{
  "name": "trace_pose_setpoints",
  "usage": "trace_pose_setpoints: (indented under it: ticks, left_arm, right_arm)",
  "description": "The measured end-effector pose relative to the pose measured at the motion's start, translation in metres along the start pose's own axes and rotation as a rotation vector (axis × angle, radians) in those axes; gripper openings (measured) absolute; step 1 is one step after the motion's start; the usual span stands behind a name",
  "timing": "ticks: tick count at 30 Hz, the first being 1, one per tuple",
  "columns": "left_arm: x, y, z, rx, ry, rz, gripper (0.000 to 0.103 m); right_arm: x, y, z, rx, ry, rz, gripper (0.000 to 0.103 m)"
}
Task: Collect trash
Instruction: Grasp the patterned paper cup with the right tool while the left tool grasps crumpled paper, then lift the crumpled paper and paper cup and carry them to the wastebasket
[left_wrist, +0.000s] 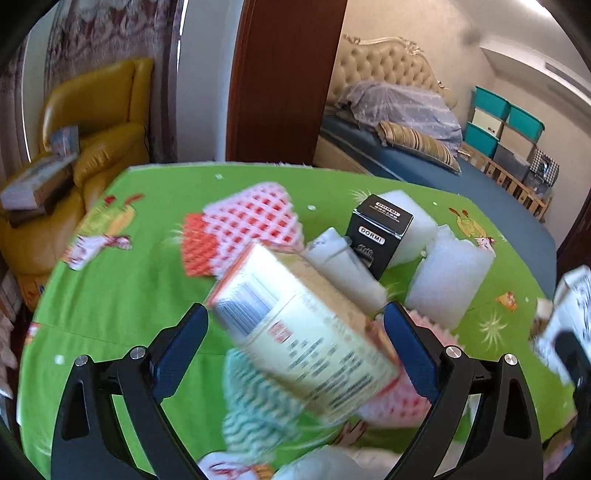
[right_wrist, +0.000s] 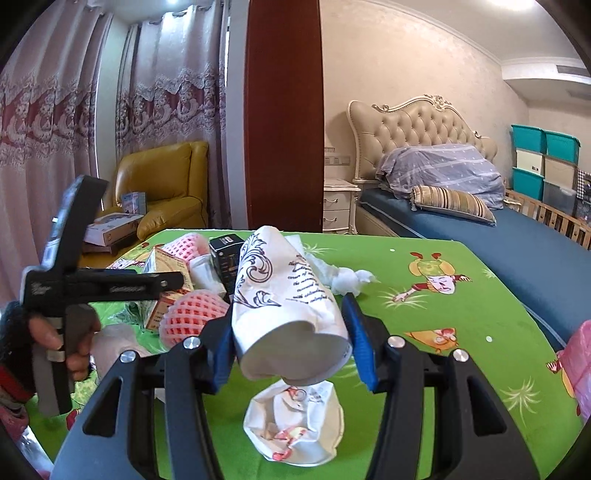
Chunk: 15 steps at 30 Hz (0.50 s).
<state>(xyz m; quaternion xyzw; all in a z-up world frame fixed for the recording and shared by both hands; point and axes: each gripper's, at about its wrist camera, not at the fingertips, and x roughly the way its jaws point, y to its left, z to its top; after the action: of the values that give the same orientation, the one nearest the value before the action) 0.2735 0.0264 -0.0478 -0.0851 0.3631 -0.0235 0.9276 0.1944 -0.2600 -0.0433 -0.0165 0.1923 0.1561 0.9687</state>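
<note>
My left gripper is open around a blurred cream carton that lies tilted between its blue pads; only the right pad seems near it. It shows again in the right wrist view. My right gripper is shut on a white paper cup with black print, held above the green tablecloth. A crumpled paper wrapper lies under the cup. Pink foam fruit nets, a green net, a black DORMI box, white foam blocks and crumpled tissue lie around.
A yellow armchair with boxes stands behind the table on the left. A brown door edge and a bed are behind. A pink bag is at the right edge. The left hand-held gripper is left of the cup.
</note>
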Motion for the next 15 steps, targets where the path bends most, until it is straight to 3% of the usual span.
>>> trace_pose_setpoints:
  ticks: [1,2,3,4,5,8,11,15]
  left_arm:
    - [0.004,-0.002,0.004,-0.005,0.005,-0.002,0.089]
    - [0.007,-0.005,0.007,-0.002,0.007,-0.005,0.082]
    - [0.009,-0.01,0.01,0.01,0.008,-0.014,0.073]
    - [0.009,-0.014,0.012,0.023,0.007,-0.028,0.055]
    - [0.008,-0.018,0.014,0.031,-0.003,-0.03,0.045]
    - [-0.005,-0.03,0.015,0.083,-0.064,-0.058,0.027]
    - [-0.017,-0.04,0.009,0.114,-0.08,-0.074,0.026]
    - [-0.017,-0.028,0.002,0.03,-0.015,-0.131,0.033]
  right_arm:
    - [-0.001,-0.002,0.0,0.004,-0.002,-0.002,0.052]
    - [-0.002,-0.005,-0.001,0.01,-0.004,-0.002,0.052]
    - [-0.003,-0.008,-0.001,0.017,-0.005,-0.002,0.052]
    - [-0.004,-0.012,-0.001,0.023,-0.007,-0.004,0.052]
    - [-0.005,-0.013,-0.001,0.028,-0.009,-0.007,0.052]
    - [-0.01,-0.024,-0.003,0.047,-0.016,-0.015,0.052]
    - [-0.012,-0.033,-0.005,0.069,-0.017,-0.024,0.052]
    - [-0.016,-0.041,-0.008,0.084,-0.021,-0.025,0.052]
